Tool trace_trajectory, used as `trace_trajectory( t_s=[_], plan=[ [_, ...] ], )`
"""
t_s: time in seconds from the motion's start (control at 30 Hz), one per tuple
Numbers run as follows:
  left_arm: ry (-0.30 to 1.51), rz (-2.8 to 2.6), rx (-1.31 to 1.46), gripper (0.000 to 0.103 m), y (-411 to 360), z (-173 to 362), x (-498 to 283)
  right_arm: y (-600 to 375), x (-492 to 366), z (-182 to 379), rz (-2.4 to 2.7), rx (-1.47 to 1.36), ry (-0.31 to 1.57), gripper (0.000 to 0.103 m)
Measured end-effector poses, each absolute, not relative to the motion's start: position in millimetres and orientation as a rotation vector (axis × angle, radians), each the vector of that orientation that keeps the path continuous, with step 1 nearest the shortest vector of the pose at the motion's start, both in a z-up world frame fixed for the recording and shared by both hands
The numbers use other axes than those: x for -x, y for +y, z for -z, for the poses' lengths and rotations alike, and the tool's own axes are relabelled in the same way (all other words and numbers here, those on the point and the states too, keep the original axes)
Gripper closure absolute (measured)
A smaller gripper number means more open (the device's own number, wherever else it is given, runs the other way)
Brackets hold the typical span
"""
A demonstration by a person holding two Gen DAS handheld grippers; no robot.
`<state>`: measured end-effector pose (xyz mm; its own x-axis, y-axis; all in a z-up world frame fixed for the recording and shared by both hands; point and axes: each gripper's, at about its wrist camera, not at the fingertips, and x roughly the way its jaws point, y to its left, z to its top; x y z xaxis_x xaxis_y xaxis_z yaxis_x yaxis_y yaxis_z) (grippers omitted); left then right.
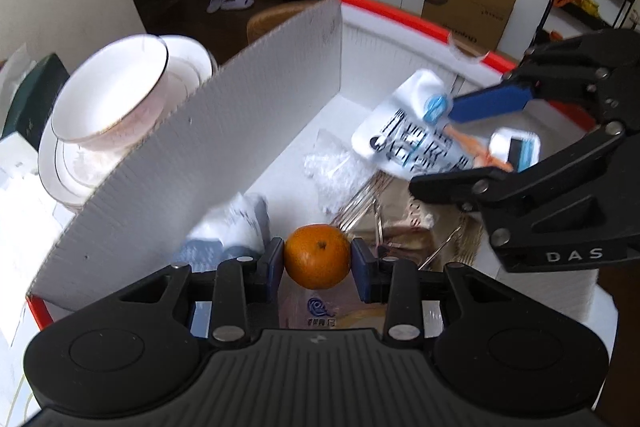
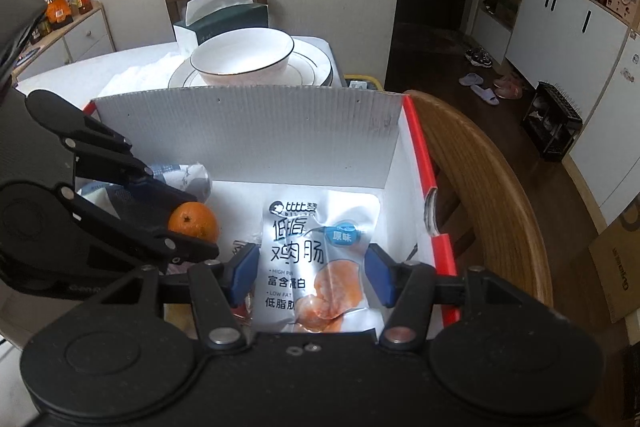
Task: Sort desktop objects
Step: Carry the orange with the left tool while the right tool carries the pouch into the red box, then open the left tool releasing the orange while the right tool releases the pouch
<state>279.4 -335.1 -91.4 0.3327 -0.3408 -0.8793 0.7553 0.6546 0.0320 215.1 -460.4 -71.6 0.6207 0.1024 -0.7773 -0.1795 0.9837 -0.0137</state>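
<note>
Both hand-held grippers are lowered over the open white corrugated box with red rim (image 2: 424, 151), each carrying one item for sorting. The left gripper (image 1: 317, 259) is clamped narrowly on a small round orange tangerine (image 1: 317, 255), pads touching its sides at 3 and 9 o'clock; in the right wrist view the same fruit (image 2: 193, 221) sits at 9 o'clock, just inside the box. The right gripper (image 2: 310, 271) holds a white plastic sausage packet printed with dark characters (image 2: 316, 259) between its blue pads, jaws at middling width; the left wrist view shows that packet (image 1: 412, 135) hanging at 2 o'clock. The step in hand appears to be depositing both items in the box. The next move probably calls for lowering each load towards a bare patch of floor and then opening the jaws, one gripper at a time so the two do not collide. Already in the box lie a crumpled clear plastic wrapper (image 1: 332, 167), metal forks (image 1: 360, 205) and a brown paper packet (image 1: 404, 227), which crowd the floor under the tangerine. Beyond the raised white flap (image 1: 192, 155), at 10 o'clock, a white gold-rimmed bowl (image 1: 108, 95) rests on stacked white plates (image 2: 308, 67), near enough to be knocked.
</note>
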Motion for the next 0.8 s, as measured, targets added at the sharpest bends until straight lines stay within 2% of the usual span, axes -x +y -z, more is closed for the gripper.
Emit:
trace_trajectory(
  t_s=[0.2,0.63,0.8],
  plan=[
    [1.019,0.758,-0.489,0.066,-330.0,93.7,-281.5,-446.6,-212.3,73.4,-0.205,0.172,0.893,0.046],
    [0.987,0.775,-0.434,0.045,-304.5,74.3,-263.6,-445.2,-218.0,81.4,-0.214,0.175,0.954,0.044],
    [0.971,0.767,-0.415,0.044,-298.9,67.9,-254.7,-444.3,-214.5,81.1,-0.213,0.178,0.956,0.043]
  ],
)
